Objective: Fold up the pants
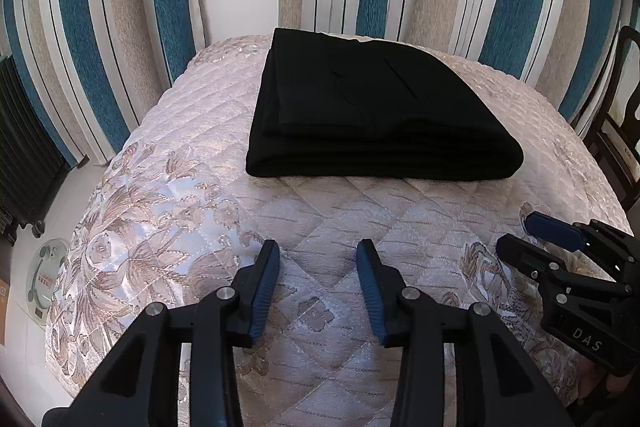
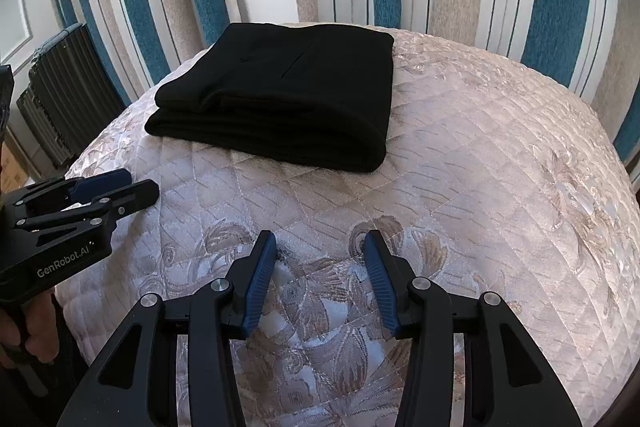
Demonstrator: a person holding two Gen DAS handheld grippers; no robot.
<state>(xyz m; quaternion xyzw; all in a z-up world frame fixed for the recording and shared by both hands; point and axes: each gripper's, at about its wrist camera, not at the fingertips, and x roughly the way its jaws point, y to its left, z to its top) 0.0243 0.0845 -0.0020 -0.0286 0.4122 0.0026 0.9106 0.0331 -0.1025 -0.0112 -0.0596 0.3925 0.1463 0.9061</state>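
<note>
A dark ribbed radiator (image 1: pixel 24 143) stands at nine o'clock beside the quilted pink floral bedspread (image 1: pixel 320 211). One pair of black pants (image 1: pixel 372 115), folded into a layered rectangle, lies at twelve o'clock, nothing blocking it. Two hand-held grippers, left hand-held gripper (image 1: pixel 318 251) and right hand-held gripper (image 2: pixel 320 241), hover half open, empty.

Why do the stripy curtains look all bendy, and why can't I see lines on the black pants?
Left wrist view: the fisheye lens bows the striped curtains; the folded black pants are too dark to show detail. Right wrist view: same bowing; the quilted cover shines.
</note>
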